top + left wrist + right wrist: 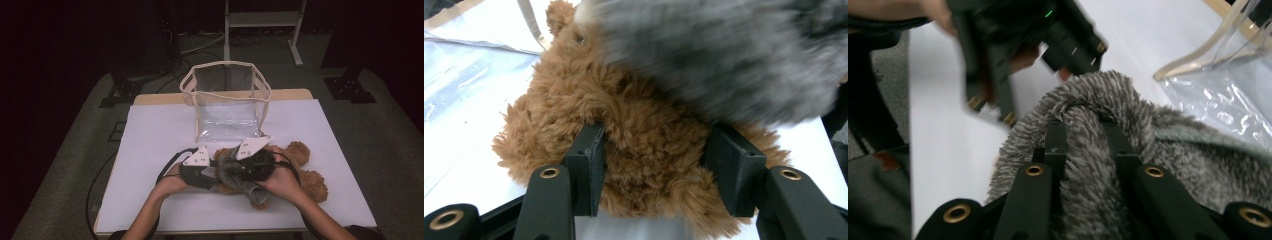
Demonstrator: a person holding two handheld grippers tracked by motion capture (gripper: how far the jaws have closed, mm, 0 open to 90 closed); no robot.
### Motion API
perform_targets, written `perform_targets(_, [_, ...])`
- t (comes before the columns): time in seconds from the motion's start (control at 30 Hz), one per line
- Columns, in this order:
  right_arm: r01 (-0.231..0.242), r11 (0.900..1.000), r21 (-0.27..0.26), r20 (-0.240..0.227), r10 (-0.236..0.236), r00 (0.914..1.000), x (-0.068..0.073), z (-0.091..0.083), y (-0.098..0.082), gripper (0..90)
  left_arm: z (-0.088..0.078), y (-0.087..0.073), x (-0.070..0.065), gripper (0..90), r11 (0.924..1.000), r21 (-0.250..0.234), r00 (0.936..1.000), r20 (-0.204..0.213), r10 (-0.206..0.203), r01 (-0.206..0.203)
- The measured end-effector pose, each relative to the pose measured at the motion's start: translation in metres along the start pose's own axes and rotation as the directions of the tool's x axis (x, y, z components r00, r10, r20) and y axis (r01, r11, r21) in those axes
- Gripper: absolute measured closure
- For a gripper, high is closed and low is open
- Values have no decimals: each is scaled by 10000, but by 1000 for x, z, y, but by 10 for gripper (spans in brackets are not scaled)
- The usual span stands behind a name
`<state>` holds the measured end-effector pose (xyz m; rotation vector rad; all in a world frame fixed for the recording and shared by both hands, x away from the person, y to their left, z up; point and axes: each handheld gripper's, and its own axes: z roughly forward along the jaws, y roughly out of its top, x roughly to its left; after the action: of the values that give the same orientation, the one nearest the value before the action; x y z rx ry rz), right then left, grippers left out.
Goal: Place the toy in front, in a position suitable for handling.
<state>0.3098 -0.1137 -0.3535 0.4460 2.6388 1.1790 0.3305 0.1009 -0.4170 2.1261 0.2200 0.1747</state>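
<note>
A brown teddy bear (305,175) lies on the white sheet near the table's front. A grey fuzzy cloth (235,172) is draped over its left part. My left gripper (215,176) comes in from the left. In the left gripper view its jaws (659,155) press into brown fur (649,135) on both sides, with the grey cloth (724,55) blurred just above. My right gripper (232,167) reaches from the right over the bear. In the right gripper view it (1085,135) is shut on a fold of the grey cloth (1098,95).
A clear plastic bag (227,100) with cream trim stands open at the back centre of the white sheet (160,130), close behind the bear. Its edge shows in the right gripper view (1218,85). Dark floor and a white stand lie beyond the table.
</note>
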Motion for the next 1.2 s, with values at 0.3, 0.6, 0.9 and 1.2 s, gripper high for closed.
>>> perform_targets(0.3, [-622, 9980, -89, 316, 624, 9975, -37, -5, 13, 761, -4, 0, -4, 404, 9992, 85, 9985, 401, 378, -382])
perform_targets(0.6, [-902, 9959, 105, -818, 908, 9925, -20, -15, 0, 763, -4, 4, -7, 414, 9993, -165, 9987, 363, 356, -350])
perform_targets(0.9, [-1387, 9877, 716, -962, 1453, 9847, -42, 29, 9, 763, -4, 3, -13, 418, 9923, 406, 9916, 595, 1147, -1173])
perform_targets(1.2, [-2054, 9780, 359, -412, 2068, 9775, -58, -6, -11, 765, -5, 3, -13, 412, 9916, 400, 9898, 781, 1195, -1228])
